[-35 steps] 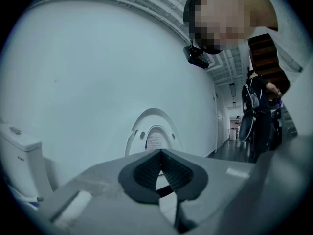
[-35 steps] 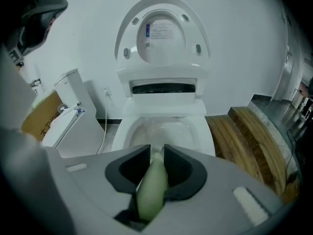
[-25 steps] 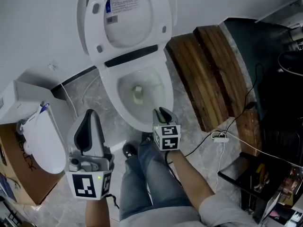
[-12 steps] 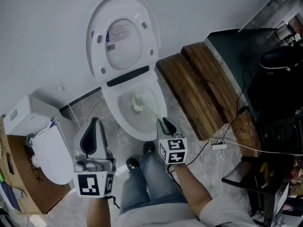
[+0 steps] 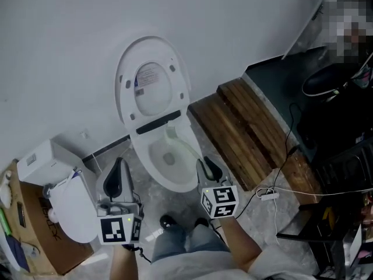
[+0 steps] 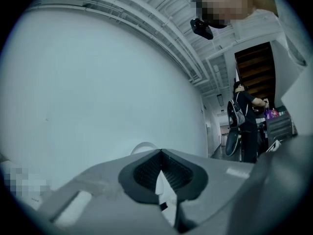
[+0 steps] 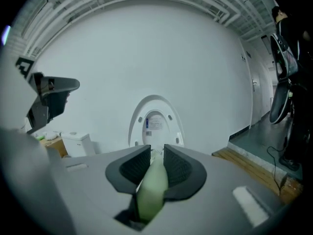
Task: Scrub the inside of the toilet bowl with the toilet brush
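The white toilet bowl [image 5: 187, 179] stands open against the wall, its lid [image 5: 152, 86] raised; the lid [image 7: 154, 124] also shows in the right gripper view. My right gripper [image 5: 207, 167] hovers over the bowl's near right rim, shut on the pale green handle [image 7: 152, 185] of the toilet brush. The brush head [image 5: 171, 132] sits at the far side of the bowl, just below the lid hinge. My left gripper [image 5: 118, 167] hangs left of the bowl above the floor, pointing up at the wall. Its jaws [image 6: 160, 153] meet at the tips with nothing between them.
A wooden platform [image 5: 245, 127] lies right of the toilet. A second white toilet part [image 5: 70, 209] and a cardboard box [image 5: 29, 238] stand at the left. A cable with a power strip [image 5: 269, 194] crosses the floor at right. My legs [image 5: 180, 244] are below the bowl.
The head view has pulled back and up, so the toilet looks smaller. The brush head has shifted from the bowl's middle toward its far side. Both grippers stay shut.
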The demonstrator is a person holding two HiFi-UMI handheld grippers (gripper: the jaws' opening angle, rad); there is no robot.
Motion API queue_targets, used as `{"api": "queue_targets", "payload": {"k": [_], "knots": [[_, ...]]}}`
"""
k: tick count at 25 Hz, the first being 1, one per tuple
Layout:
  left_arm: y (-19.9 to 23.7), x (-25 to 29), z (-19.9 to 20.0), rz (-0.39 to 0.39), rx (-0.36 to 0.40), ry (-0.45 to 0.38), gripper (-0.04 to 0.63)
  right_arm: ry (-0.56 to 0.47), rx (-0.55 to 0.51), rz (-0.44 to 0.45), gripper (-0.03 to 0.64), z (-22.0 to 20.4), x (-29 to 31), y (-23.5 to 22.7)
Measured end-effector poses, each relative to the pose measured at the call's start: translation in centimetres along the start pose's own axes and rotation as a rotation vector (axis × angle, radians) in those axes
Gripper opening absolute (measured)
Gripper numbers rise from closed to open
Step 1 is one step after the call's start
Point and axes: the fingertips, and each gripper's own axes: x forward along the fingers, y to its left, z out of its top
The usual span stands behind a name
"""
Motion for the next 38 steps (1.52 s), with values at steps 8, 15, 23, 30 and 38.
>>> {"api": "queue_targets", "payload": {"k": [8, 15, 23, 30, 38], "knots": [[-1.0, -0.5, 5.0, 0.042, 0.032, -0.074, 0.003, -0.151, -0.027, 0.032, 0.081, 8.3, -3.0, -0.1], [-3.1, -1.9, 8.3, 0.082, 0.062, -0.098, 0.003, -0.264, -0.045, 0.069, 0.080, 13.6, -6.3, -0.7], [-5.5, -3.5, 10.9, 0.116, 0.089, -0.120, 0.003, -0.375, -0.097, 0.103, 0.078, 17.9, -9.8, -1.3], [-8.0, -5.1, 12.5, 0.134, 0.111, -0.138, 0.003, -0.442, -0.109, 0.118, 0.077, 19.8, -12.9, -2.2], [-10.9, -7.2, 12.9, 0.157, 0.114, -0.151, 0.003, -0.490, -0.120, 0.130, 0.077, 20.7, -16.0, -3.6]]}}
